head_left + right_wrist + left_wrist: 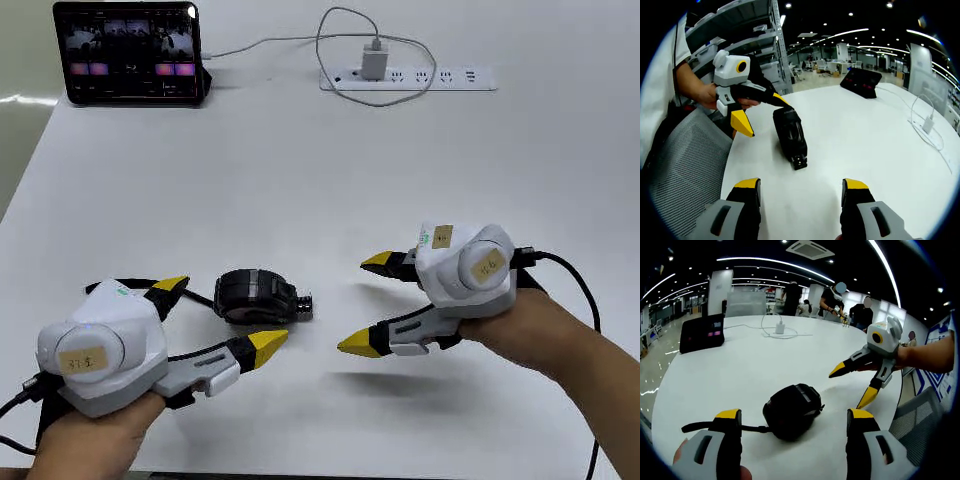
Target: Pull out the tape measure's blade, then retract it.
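A black tape measure (255, 295) lies on the white table (300, 170), its blade tip facing right and a black strap trailing left. My left gripper (222, 315) is open, its yellow-tipped jaws standing either side of the case without touching it; in the left gripper view the tape measure (792, 410) sits just ahead of the gripper (795, 416). My right gripper (368, 303) is open a short way right of the blade end. The right gripper view has the tape measure (791, 135) ahead of the open right gripper (801, 185), with the left gripper (762, 112) beyond.
A tablet (130, 52) stands at the far left of the table. A white power strip (410, 78) with a charger and looped cable lies at the far middle. The near table edge runs just below the left hand. A mesh chair (680, 170) sits beside the table.
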The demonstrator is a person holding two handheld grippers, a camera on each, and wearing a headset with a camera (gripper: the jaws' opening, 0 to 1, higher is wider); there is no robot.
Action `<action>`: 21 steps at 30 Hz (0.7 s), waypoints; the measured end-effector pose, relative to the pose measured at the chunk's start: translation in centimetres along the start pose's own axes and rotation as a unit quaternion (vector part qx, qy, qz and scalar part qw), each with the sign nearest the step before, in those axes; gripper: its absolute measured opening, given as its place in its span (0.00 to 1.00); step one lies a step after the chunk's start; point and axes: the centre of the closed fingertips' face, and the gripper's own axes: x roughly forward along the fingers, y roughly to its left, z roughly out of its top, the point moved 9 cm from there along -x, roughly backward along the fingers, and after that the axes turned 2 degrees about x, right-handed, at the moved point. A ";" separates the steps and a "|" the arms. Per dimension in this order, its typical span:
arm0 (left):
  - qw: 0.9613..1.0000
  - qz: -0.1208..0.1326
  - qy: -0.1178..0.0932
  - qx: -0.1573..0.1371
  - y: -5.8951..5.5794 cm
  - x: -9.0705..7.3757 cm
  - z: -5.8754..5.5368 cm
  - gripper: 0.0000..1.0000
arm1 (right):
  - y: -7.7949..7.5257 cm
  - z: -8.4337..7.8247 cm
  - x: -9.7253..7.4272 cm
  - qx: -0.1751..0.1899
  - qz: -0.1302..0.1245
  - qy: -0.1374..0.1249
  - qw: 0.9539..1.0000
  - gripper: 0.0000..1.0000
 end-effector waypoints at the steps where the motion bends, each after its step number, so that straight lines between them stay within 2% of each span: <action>1: 1.000 -0.002 0.000 0.000 0.1 0.0 -0.1 0.85 | 0.0 0.0 -0.1 0.000 -0.003 0.001 1.000 0.64; 11: 1.000 -0.022 0.002 0.014 0.2 -0.6 0.1 0.88 | 0.5 -0.5 -2.0 0.013 -0.022 0.004 1.000 0.67; 21: 0.999 -0.039 0.010 0.034 0.6 -1.5 0.1 0.97 | 0.8 -1.3 -3.6 0.021 -0.043 0.009 0.999 0.69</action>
